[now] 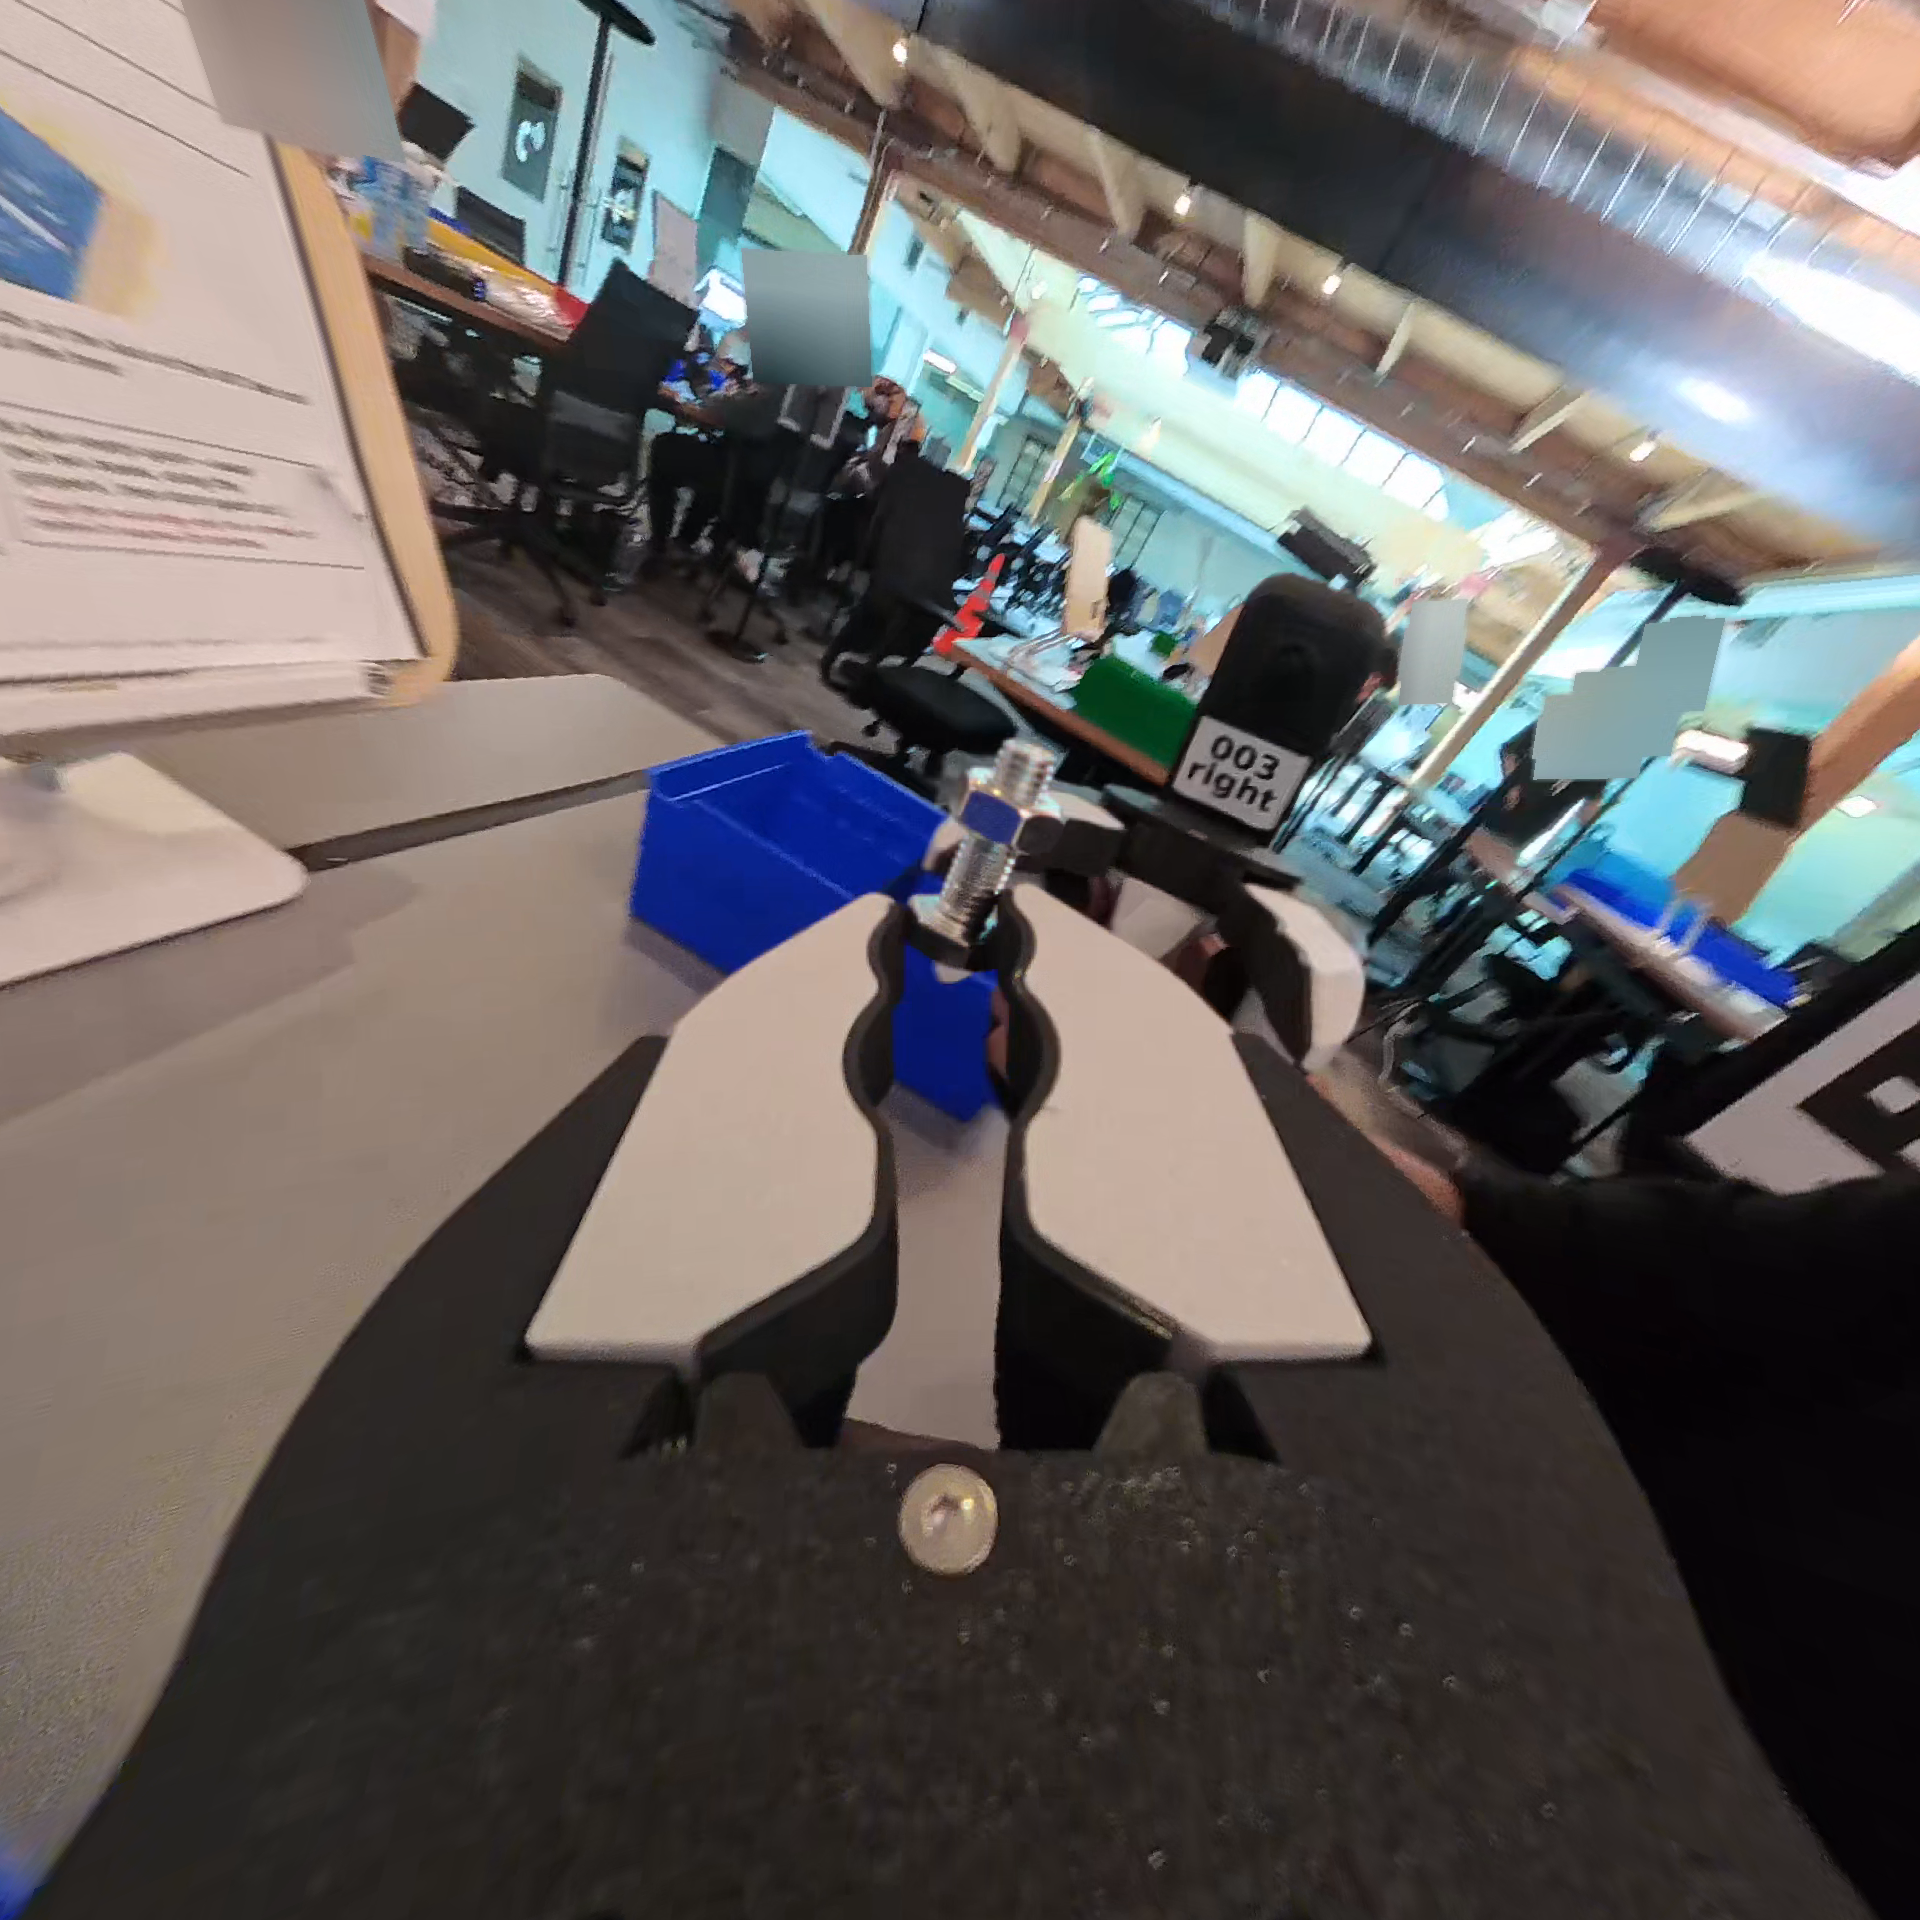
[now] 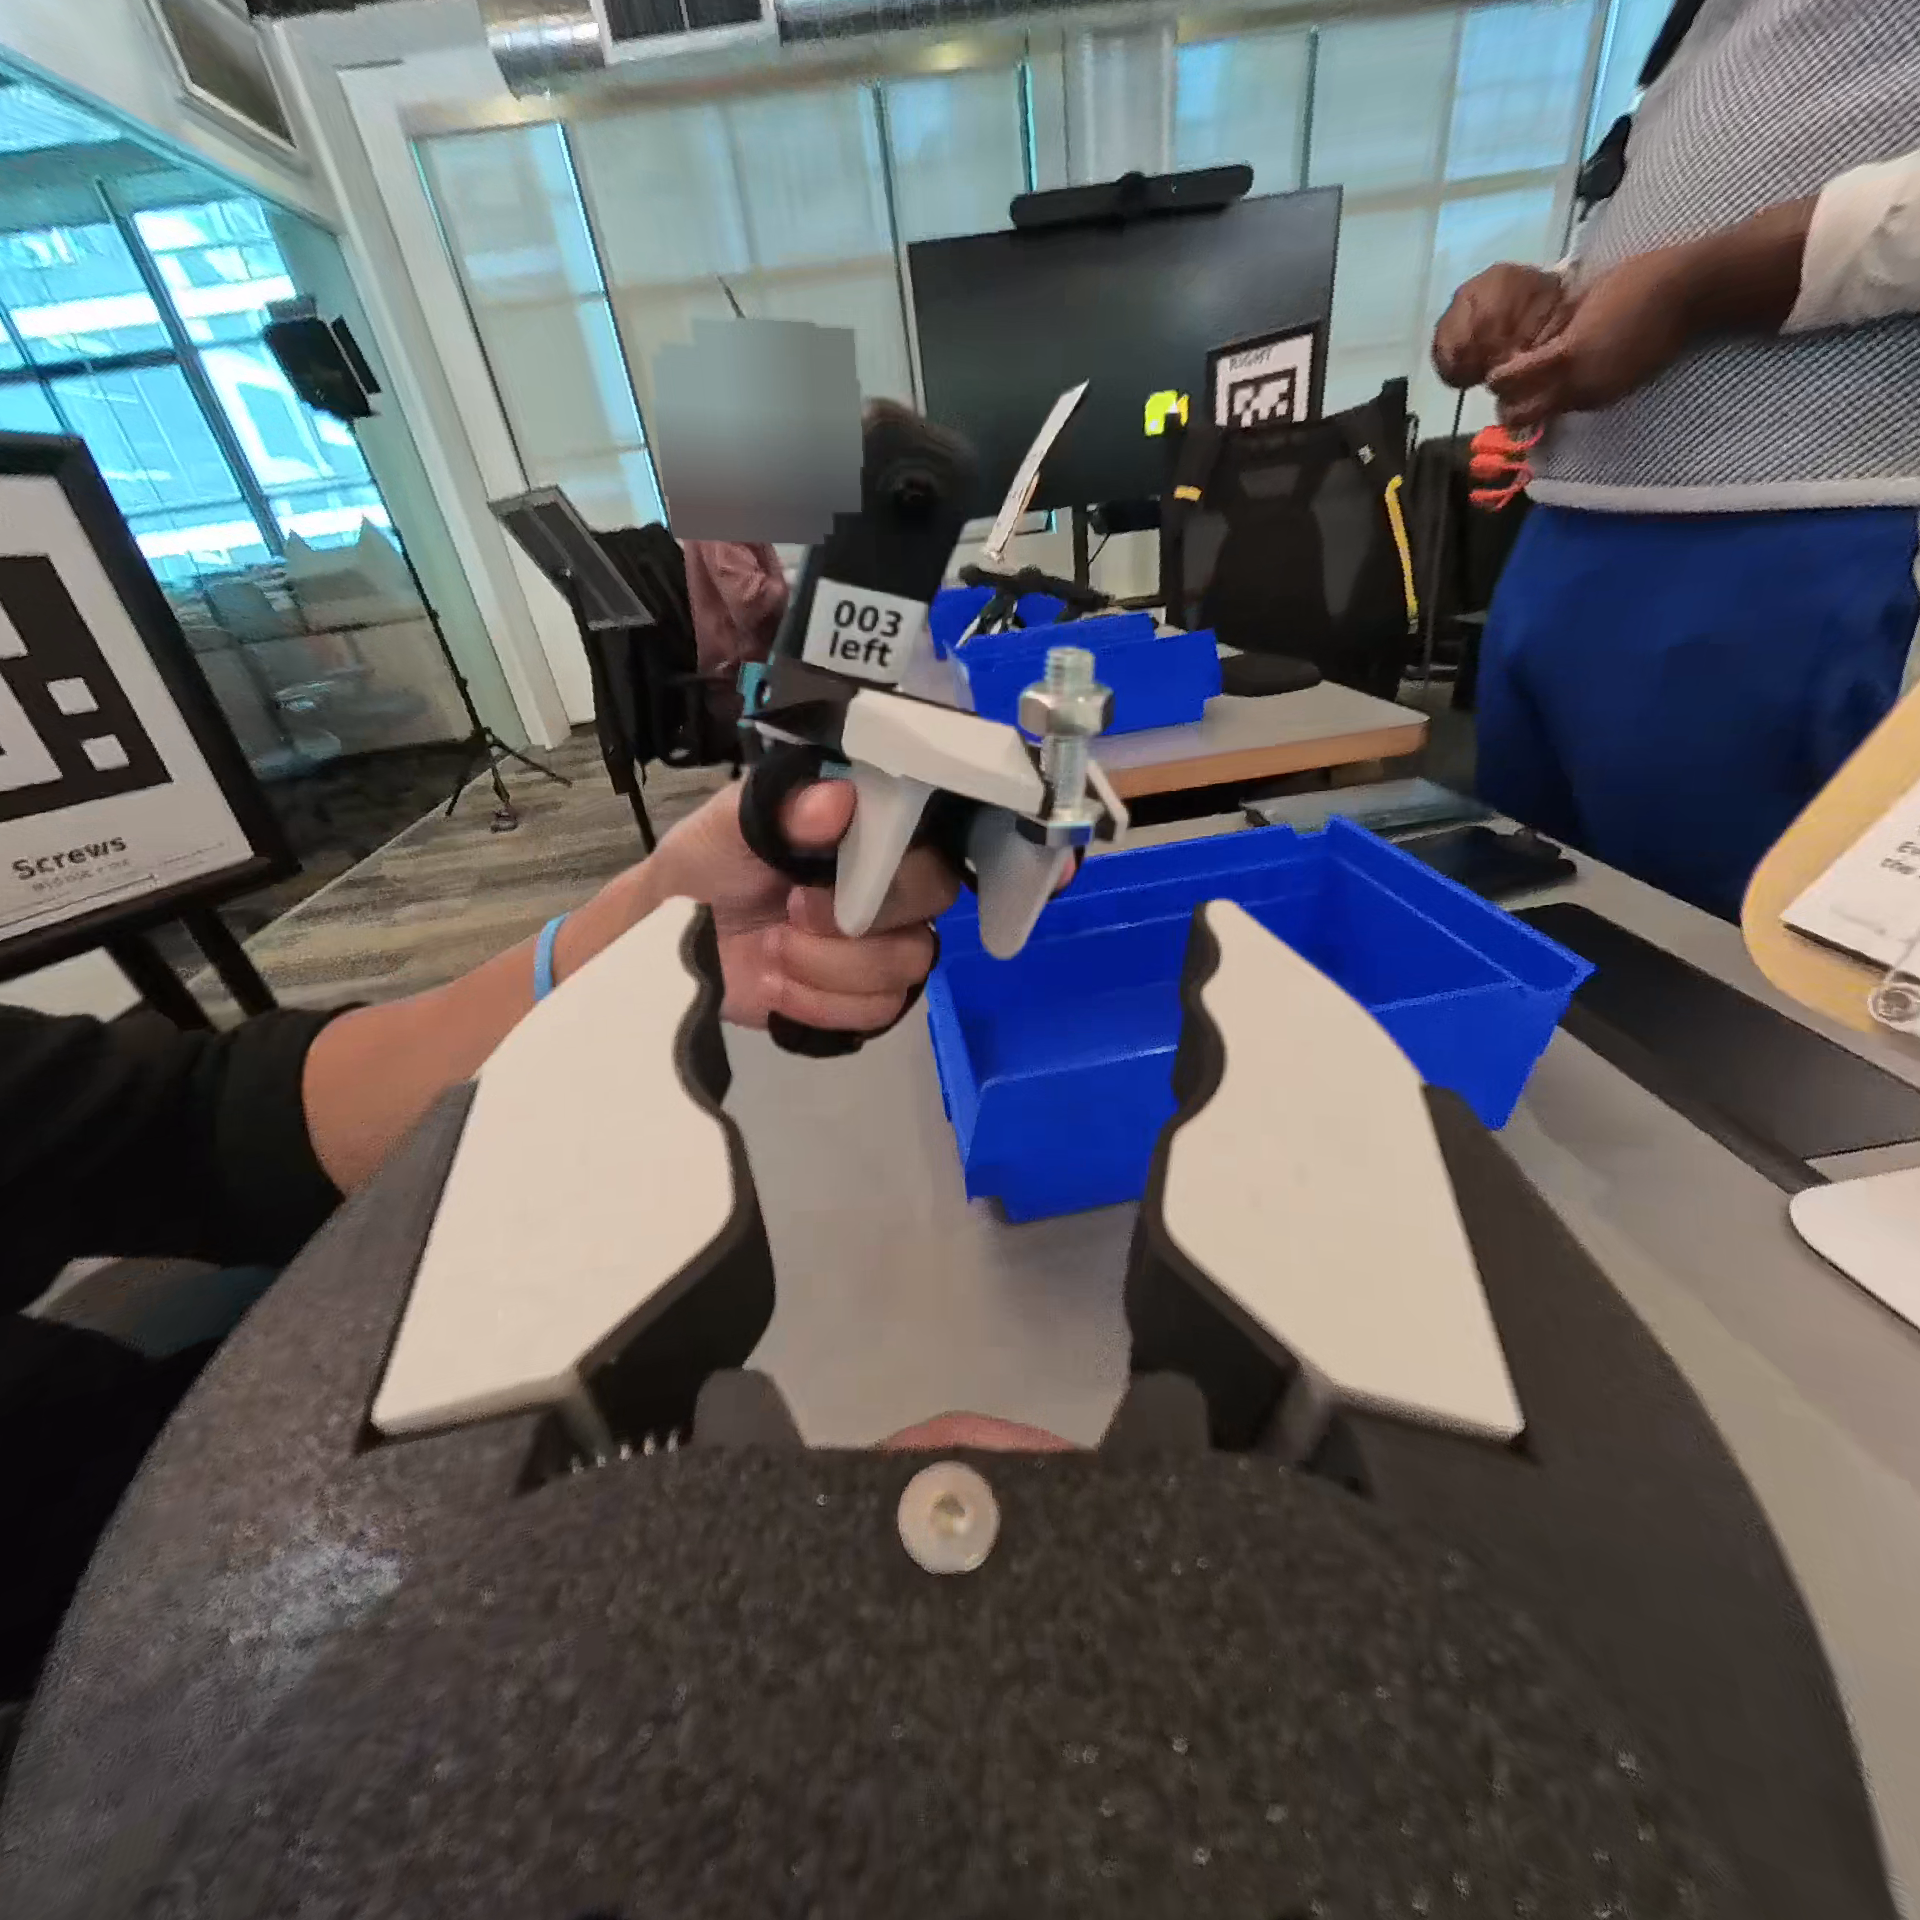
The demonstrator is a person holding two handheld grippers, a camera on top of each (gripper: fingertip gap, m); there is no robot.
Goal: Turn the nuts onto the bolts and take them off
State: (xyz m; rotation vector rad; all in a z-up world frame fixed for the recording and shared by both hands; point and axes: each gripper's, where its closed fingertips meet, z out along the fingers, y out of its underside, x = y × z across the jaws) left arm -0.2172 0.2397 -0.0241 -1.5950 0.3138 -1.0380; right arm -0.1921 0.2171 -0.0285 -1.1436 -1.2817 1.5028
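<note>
Blue bin empty; left gripper clamps bolt

**Camera placement: two wrist views**

Left wrist view: rides the left hand-held gripper, close, tilted, facing the open office. Right wrist view: rides the right hand-held gripper, facing windows. Shared: blue bin, bolt, grey worktop.

White labels on both tools; framed sign.

Left gripper fingers pinch an upright bolt carrying a nut.
</note>
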